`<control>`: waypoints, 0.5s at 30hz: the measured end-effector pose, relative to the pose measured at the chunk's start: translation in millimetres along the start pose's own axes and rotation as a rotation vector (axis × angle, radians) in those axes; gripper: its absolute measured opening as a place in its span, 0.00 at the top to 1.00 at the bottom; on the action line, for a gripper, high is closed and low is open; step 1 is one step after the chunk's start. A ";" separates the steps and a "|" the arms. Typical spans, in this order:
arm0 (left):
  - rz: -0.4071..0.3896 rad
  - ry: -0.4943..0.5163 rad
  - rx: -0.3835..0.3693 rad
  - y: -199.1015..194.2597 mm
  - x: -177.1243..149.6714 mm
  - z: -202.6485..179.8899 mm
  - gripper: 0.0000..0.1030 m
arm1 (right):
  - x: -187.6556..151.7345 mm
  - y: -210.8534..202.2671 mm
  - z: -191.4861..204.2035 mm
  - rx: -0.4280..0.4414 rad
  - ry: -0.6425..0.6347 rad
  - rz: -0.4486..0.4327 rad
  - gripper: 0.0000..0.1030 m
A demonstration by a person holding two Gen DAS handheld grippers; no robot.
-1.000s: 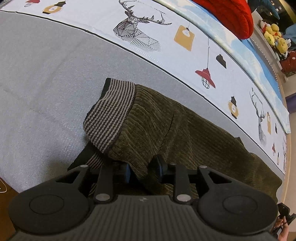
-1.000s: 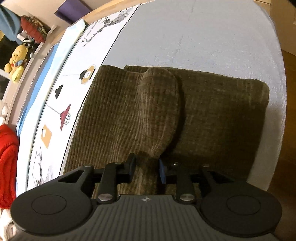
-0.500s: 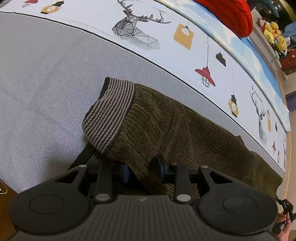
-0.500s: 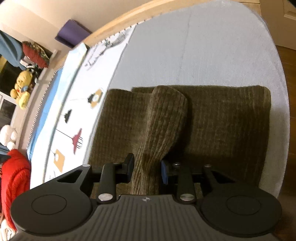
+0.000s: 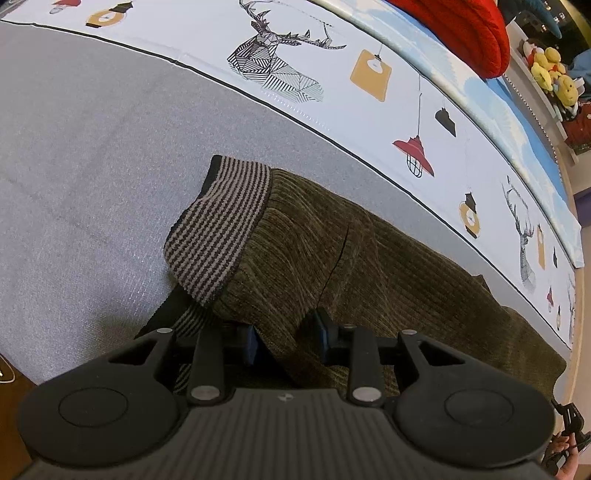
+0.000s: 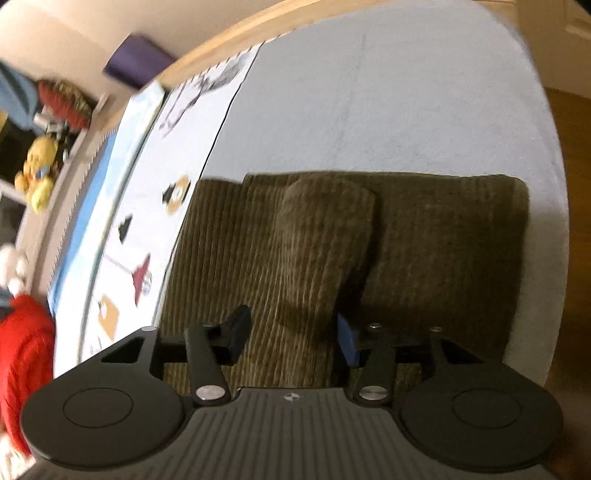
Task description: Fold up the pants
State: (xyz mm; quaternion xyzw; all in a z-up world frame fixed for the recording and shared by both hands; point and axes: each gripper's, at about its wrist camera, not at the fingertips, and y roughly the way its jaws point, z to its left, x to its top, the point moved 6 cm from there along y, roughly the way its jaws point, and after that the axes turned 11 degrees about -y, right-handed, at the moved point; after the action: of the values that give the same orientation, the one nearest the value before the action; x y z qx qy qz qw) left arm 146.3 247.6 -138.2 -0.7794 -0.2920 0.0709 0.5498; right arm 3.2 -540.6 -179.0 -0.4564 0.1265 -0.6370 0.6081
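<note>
Olive-brown corduroy pants with a striped knit waistband lie on a grey bed cover. My left gripper is shut on a fold of the pants just behind the waistband, which curls up. In the right wrist view the pants lie folded flat, with a raised ridge of fabric running up between the fingers. My right gripper has its jaws spread wider around this ridge; the view is blurred.
A white strip with deer and lamp prints runs along the far side of the bed. A red cushion and plush toys lie beyond. The wooden floor shows past the bed's right edge.
My right gripper's jaws have opened wider around the fabric ridge, and its view has swung and blurred. The left gripper has held its grip almost still.
</note>
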 end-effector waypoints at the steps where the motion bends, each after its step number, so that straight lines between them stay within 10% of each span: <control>1: 0.000 0.004 -0.001 -0.1 -0.4 -0.6 0.64 | -1.7 2.9 2.3 -0.013 -0.026 0.020 0.46; 8: -0.007 0.009 0.002 0.5 -0.5 -3.3 0.63 | -6.5 10.3 12.3 -0.075 -0.126 0.045 0.49; 12: -0.027 0.038 0.020 -1.2 -0.4 -6.5 0.77 | -2.1 4.2 11.6 -0.114 -0.141 0.027 0.86; 15: -0.046 0.075 0.014 -5.7 -0.9 -10.8 0.84 | 1.0 -4.0 13.6 -0.072 -0.141 0.001 0.91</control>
State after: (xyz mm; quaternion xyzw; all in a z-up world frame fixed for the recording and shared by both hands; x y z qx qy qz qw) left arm 148.2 239.6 -129.1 -0.7707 -0.2885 0.0312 0.5673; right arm 10.7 -535.2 -168.2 -0.5217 0.1065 -0.5979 0.5992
